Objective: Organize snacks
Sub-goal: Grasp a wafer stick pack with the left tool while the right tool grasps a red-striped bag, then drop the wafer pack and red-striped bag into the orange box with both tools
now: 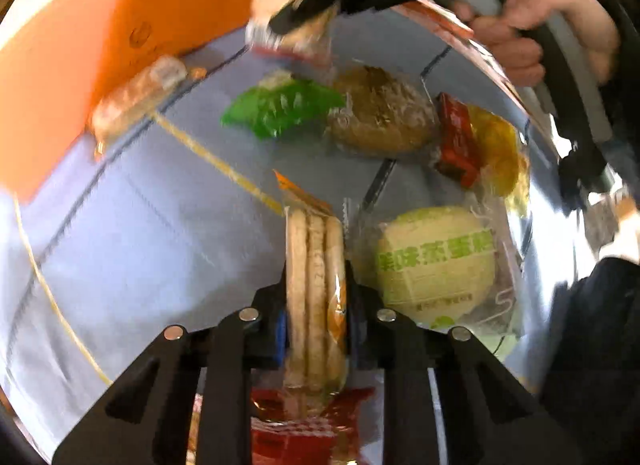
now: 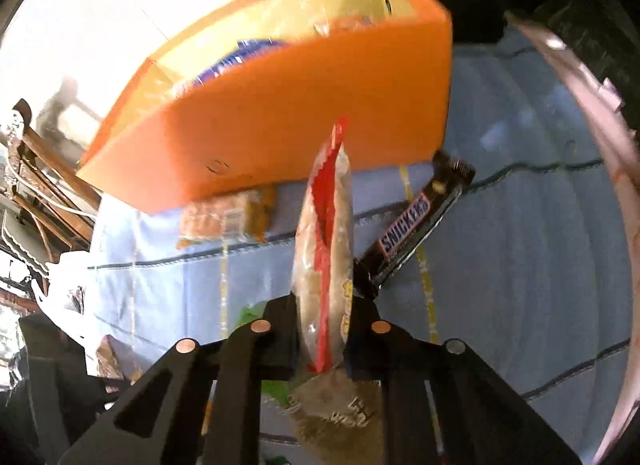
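Both grippers point steeply down at the blue cloth (image 1: 132, 233). Left gripper (image 1: 316, 305) is clamped on a cracker pack (image 1: 314, 277), held edge-on. Right gripper (image 2: 324, 305) pinches a red-striped pack (image 2: 326, 245) in front of the orange box (image 2: 280, 105). Its hand (image 1: 548, 29) grips the handle; a Snickers (image 2: 408, 229) lies just beside.

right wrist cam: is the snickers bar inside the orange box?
No. The Snickers bar lies on the blue tablecloth outside the orange box, near its lower right corner.
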Demonstrator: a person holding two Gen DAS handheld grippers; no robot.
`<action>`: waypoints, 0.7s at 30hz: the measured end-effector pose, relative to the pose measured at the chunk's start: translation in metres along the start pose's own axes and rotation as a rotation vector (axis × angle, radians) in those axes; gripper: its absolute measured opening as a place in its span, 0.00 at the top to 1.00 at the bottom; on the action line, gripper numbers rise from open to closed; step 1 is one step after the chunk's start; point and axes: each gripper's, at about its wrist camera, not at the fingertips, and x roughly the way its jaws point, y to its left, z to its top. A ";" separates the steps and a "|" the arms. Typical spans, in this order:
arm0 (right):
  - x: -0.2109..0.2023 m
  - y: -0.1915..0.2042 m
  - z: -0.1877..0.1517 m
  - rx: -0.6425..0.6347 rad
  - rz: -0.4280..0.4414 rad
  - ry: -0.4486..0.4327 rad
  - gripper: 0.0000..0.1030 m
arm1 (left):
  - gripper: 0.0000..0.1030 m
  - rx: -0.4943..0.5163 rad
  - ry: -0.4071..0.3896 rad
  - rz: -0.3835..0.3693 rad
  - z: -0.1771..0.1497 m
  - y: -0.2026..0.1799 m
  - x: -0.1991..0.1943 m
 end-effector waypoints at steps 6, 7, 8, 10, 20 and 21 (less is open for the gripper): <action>-0.041 0.001 -0.006 0.023 0.028 -0.096 0.85 | 0.80 -0.264 -0.035 0.030 0.001 0.015 -0.013; -0.052 0.001 -0.007 0.024 0.036 -0.115 0.85 | 0.80 -0.293 -0.053 0.029 0.004 0.017 -0.018; -0.063 0.002 -0.006 0.017 0.040 -0.133 0.85 | 0.80 -0.314 -0.080 0.020 0.007 0.019 -0.029; -0.086 0.004 0.000 -0.014 0.031 -0.177 0.85 | 0.80 -0.338 -0.165 0.025 0.015 0.024 -0.058; -0.121 0.021 0.086 -0.107 0.002 -0.313 0.85 | 0.80 -0.560 -0.433 0.387 0.086 0.105 -0.180; -0.115 0.023 0.098 -0.107 -0.002 -0.306 0.85 | 0.80 -0.581 -0.427 0.402 0.092 0.113 -0.182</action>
